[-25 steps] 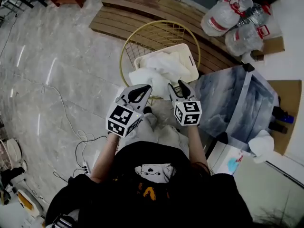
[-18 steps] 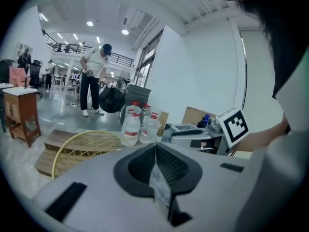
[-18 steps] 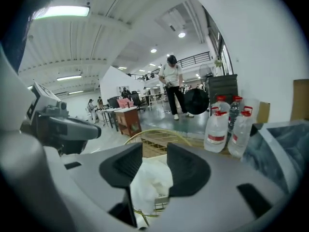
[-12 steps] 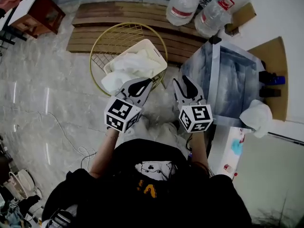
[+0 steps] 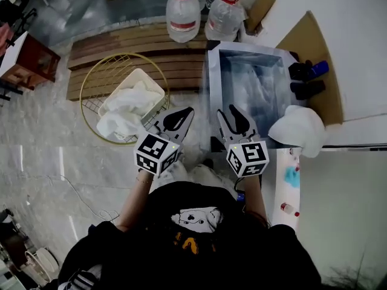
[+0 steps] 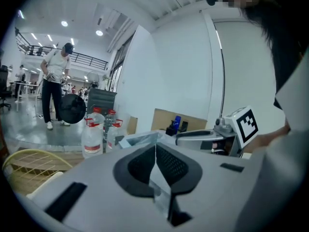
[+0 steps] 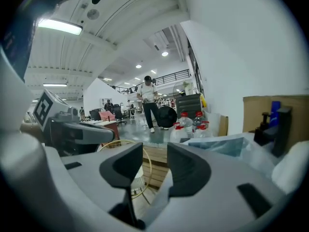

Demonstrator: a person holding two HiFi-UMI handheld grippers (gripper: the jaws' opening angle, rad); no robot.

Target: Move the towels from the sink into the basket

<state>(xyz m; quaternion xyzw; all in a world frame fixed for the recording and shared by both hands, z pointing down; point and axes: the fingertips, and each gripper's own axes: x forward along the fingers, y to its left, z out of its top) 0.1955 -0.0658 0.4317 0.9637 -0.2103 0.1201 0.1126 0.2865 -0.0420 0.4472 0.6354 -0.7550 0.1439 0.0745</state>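
Both grippers held up between basket and sink, neither carrying anything.
The left gripper [image 5: 189, 112] has its jaws pressed together at the tips with nothing between them, as its own view [image 6: 155, 146] shows; the right gripper [image 5: 228, 110] has its jaws spread with a clear gap, having just been closing partway, and nothing stands in that gap [image 7: 154, 153]. The towels [image 5: 126, 109] lie heaped in a white bin [image 5: 144, 76] inside the wire basket [image 5: 91, 83], ahead and to the left of the left jaws, well apart from them. The sink [image 5: 251, 86] lies just ahead of the right jaws. A white bundle [image 5: 299, 128] sits at its near corner, to the right of the right jaws. Two bottles [image 5: 183, 20] stand beyond both grippers.
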